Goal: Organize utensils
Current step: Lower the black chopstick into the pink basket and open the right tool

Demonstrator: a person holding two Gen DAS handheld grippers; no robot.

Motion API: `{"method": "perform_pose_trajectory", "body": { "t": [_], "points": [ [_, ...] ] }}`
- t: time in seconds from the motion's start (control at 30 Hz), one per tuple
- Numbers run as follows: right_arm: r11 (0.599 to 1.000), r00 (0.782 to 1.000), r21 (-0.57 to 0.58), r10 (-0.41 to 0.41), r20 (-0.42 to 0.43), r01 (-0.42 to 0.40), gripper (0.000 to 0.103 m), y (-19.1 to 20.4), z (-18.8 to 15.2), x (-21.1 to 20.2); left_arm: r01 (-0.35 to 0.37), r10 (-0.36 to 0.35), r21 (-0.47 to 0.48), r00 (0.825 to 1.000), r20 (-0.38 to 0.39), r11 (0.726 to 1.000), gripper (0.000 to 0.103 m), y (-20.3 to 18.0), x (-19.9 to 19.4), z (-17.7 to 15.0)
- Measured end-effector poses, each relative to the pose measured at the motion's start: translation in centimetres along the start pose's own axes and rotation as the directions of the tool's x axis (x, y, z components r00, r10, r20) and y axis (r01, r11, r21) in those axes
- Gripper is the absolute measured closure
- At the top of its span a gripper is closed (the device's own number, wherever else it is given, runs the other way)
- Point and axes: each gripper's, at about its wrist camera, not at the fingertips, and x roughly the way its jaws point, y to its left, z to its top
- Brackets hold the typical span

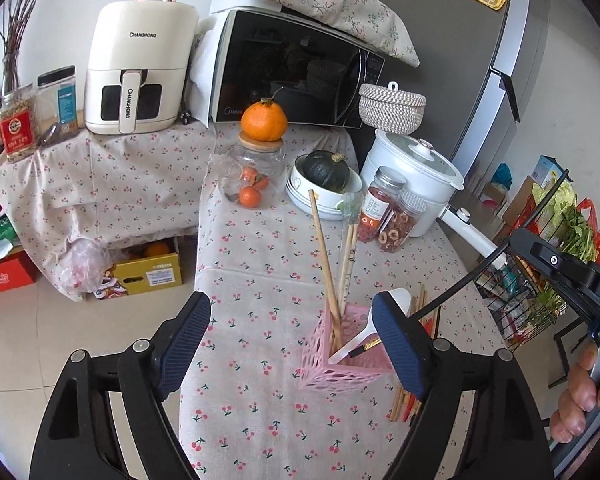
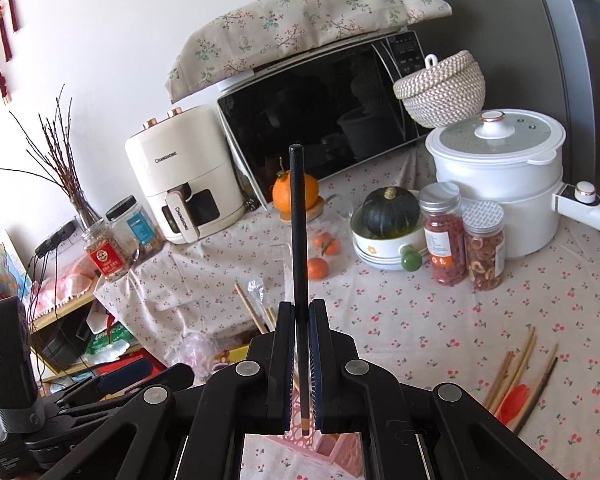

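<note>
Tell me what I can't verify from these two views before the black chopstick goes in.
- Pink holder: right side hidden by left gripper finger, left wrist view; mostly below frame, right wrist view.
- Loose chopsticks: count unclear, overlapping.
- Black chopstick: lower tip hidden between right gripper pads.

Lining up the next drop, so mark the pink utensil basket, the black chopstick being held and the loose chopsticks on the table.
pink utensil basket (image 1: 342, 376), left wrist view, front perforated wall.
black chopstick (image 2: 298, 240), right wrist view, mid-shaft above the gripper.
loose chopsticks (image 2: 516, 368), right wrist view, middle of the wooden bundle.
</note>
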Motion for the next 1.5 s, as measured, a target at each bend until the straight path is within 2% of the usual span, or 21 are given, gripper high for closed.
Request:
{"method": "perform_pose_trajectory", "body": {
  "t": [0.17, 0.37, 0.6, 0.73, 0.87, 0.93, 1.27, 1.5],
  "points": [
    [1.0, 0.996, 0.003, 0.003, -0.086, -0.002, 0.098, 0.0, -0.9, 3.0, -0.01, 0.01, 0.015, 0.999, -0.05, 1.0, 0.017, 0.7, 0.5, -1.0],
    [1.0, 0.984, 0.025, -0.003, -0.177, 0.008, 0.097, -0.5, -2.1, 6.6, -0.001, 0.002, 0.017, 0.998, -0.065, 1.0, 0.017, 0.6, 0.6, -1.2],
    [0.999, 0.986, 0.041, 0.011, -0.165, -0.005, 0.09, -1.4, -1.8, 6.5, 0.014, -0.012, 0.024, 0.997, -0.078, 1.0, 0.017, 0.1, 0.7, -1.2],
    [0.999, 0.993, 0.039, 0.005, -0.118, -0.001, 0.066, -2.0, -1.0, 4.5, 0.018, -0.016, 0.027, 0.996, -0.089, 0.999, 0.017, -0.4, 0.7, -1.4],
    [1.0, 0.995, 0.022, -0.019, -0.103, 0.021, 0.057, -2.7, -0.5, 2.6, 0.025, -0.021, 0.037, 0.995, -0.102, 0.999, 0.017, -1.4, 0.6, -1.7],
    [0.999, 0.994, 0.008, -0.046, -0.095, 0.047, 0.045, -3.2, -0.4, 1.6, 0.031, -0.026, 0.049, 0.994, -0.105, 0.998, 0.016, -2.1, 0.4, -1.9],
    [0.983, 0.978, -0.026, -0.182, -0.099, 0.18, 0.022, -7.3, -1.6, -3.3, 0.068, -0.052, 0.137, 0.992, -0.116, 0.988, 0.013, -7.1, 0.0, -3.2],
    [0.955, 0.947, -0.017, -0.297, -0.126, 0.297, 0.013, -11.7, -3.0, -6.1, 0.106, -0.066, 0.23, 0.982, -0.176, 0.967, 0.013, -12.0, 1.1, -4.8]
  ]
}}
